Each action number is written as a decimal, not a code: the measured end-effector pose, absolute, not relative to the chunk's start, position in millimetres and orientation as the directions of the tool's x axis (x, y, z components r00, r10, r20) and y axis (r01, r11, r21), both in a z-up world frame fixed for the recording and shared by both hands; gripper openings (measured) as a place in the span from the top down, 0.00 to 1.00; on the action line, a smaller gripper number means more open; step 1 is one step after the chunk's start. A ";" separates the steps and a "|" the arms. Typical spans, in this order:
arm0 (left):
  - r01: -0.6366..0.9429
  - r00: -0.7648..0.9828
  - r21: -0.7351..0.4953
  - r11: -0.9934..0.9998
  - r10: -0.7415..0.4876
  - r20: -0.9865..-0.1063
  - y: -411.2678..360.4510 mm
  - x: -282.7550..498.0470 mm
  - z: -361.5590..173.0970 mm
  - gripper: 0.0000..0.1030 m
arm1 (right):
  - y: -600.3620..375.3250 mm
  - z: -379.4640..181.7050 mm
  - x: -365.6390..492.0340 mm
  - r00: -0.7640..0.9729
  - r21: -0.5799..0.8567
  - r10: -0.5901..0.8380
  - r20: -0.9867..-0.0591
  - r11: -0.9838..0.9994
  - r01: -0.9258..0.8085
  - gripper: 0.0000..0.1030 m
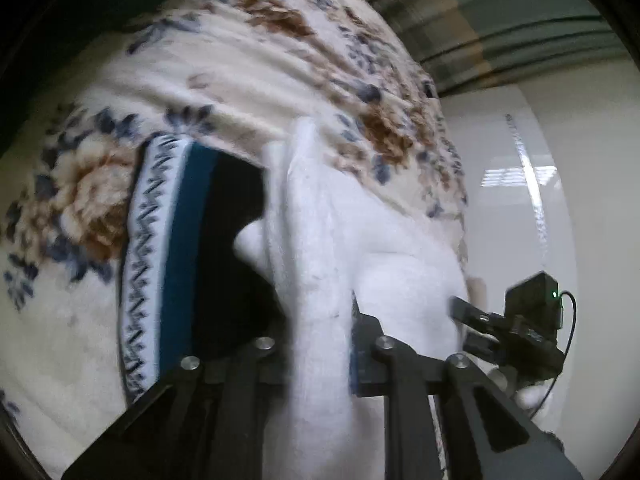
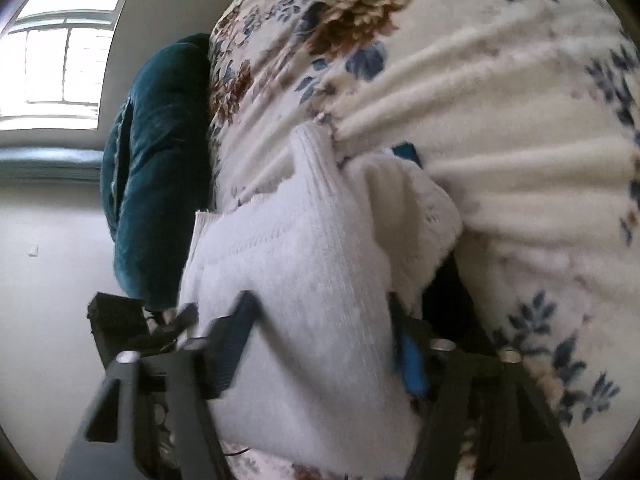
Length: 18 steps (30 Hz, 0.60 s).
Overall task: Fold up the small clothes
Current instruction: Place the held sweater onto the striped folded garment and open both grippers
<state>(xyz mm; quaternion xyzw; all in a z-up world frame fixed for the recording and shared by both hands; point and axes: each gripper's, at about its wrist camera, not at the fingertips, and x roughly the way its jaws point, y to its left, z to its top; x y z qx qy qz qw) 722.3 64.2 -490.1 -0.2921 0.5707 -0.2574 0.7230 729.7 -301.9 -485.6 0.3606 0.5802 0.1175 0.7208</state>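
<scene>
The left hand-held gripper (image 1: 320, 344) is squeezing a bunched strip of the white cloth (image 1: 320, 248) between its two fingers, so it is closed on it. The right hand-held gripper (image 2: 320, 320) is also holding the white cloth (image 2: 304, 264); a thick wad is filling the gap between its fingers, which are standing fairly wide, and I am judging that it is gripping too. The cloth is lying partly on the flowery blanket (image 1: 224, 80) of the bed, with one end being lifted by both grippers. Next to it, a dark garment with a blue band and zigzag trim (image 1: 188, 248) is resting on the blanket, touching the white cloth. In the right view a green velvet cushion (image 2: 160, 168) is sitting at the edge of the bed, and a bright window (image 2: 60, 48) is showing behind it. The cloth is looking soft, fluffy and light, so it is likely going to flop and sag when lifted. It is probably best to be holding it at the corners or along an edge, not in the middle, so the fold is coming out flat.
</scene>
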 end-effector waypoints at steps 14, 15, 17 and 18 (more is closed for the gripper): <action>0.034 0.327 -0.516 0.856 -0.497 -0.804 78.6 707.2 -458.9 0.60 | -266.3 -453.6 740.2 0.293 0.435 0.387 -0.875 0.893 0.119 0.30; 0.036 0.350 -0.472 0.881 -0.454 -0.819 76.5 705.2 -450.7 0.56 | -261.1 -444.7 732.5 0.314 0.345 0.298 -0.901 0.933 0.103 0.21; 0.057 0.413 -0.415 0.908 -0.400 -0.818 73.1 697.2 -433.5 0.35 | -251.5 -431.2 712.3 0.350 0.202 0.163 -0.922 0.976 0.079 0.10; 0.062 0.448 -0.373 0.926 -0.359 -0.819 71.0 690.1 -423.4 0.28 | -248.1 -427.8 705.8 0.357 0.162 0.124 -0.926 0.984 0.076 0.03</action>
